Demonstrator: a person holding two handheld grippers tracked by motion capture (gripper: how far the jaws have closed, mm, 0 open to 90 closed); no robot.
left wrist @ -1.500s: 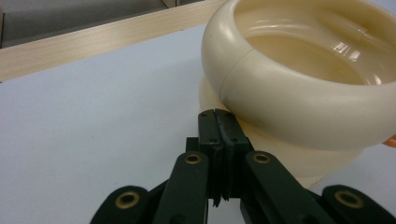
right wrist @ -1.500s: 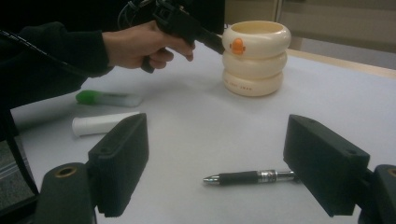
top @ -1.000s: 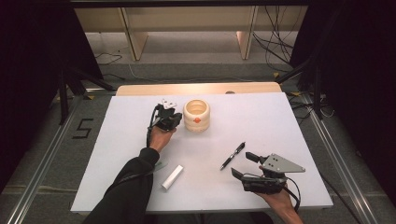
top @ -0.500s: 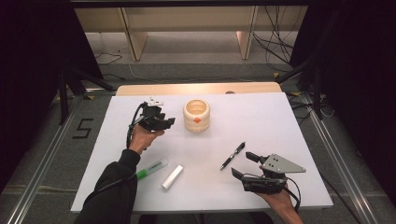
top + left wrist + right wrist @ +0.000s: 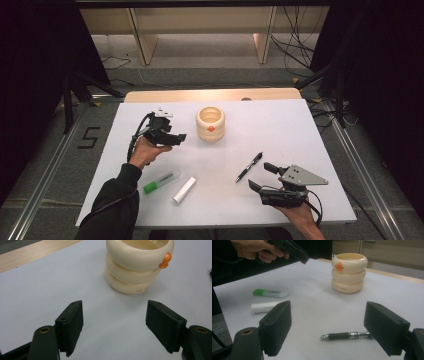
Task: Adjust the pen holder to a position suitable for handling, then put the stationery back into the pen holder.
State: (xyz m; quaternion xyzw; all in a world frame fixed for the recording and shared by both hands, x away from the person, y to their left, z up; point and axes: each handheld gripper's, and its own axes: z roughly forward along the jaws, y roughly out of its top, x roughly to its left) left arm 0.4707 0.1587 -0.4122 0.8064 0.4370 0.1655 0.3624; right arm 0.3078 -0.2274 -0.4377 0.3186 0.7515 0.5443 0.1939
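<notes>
Nearby, pen (image 5: 249,167) diagonal, tip perhaps near-left

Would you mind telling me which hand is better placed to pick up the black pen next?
The right. Its open tongs face the black pen, which lies just ahead between them. The left tongs, open and empty, hover by the cream holder, farther from the pen.
</notes>
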